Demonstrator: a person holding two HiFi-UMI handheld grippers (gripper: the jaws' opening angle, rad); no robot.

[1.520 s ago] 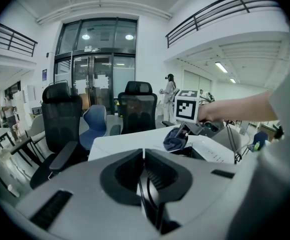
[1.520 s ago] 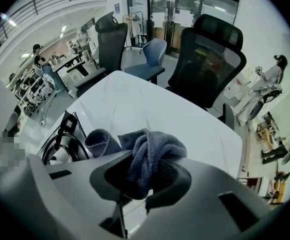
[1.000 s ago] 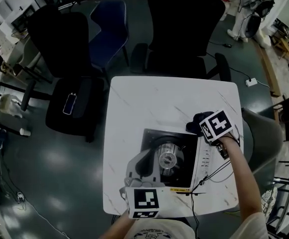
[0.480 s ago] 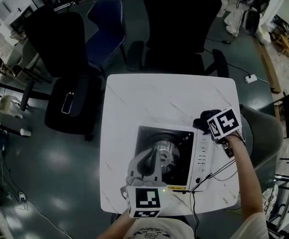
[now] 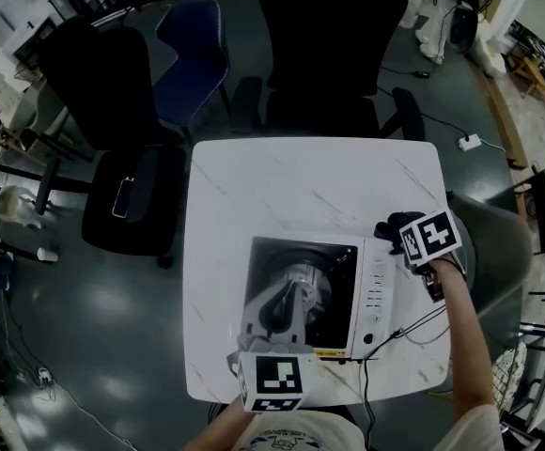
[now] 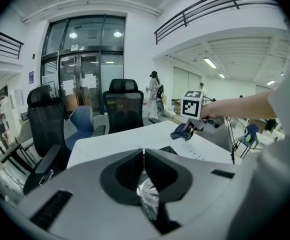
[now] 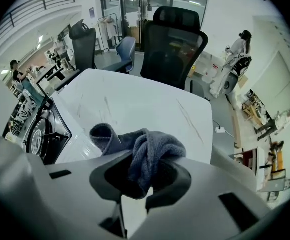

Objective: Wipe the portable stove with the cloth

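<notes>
Grey cloth (image 7: 147, 149) clamped in right gripper (image 7: 141, 180) at stove (image 5: 378, 294) edge, left gripper (image 6: 144, 153) closed, seemingly empty

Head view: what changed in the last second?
The right tool, shut on the cloth, slid right, off the stove's far right corner toward the table's right edge. The left tool, shut and empty, edged in over the burner. The stove kept its place on the table, and the cloth was not let go.
</notes>
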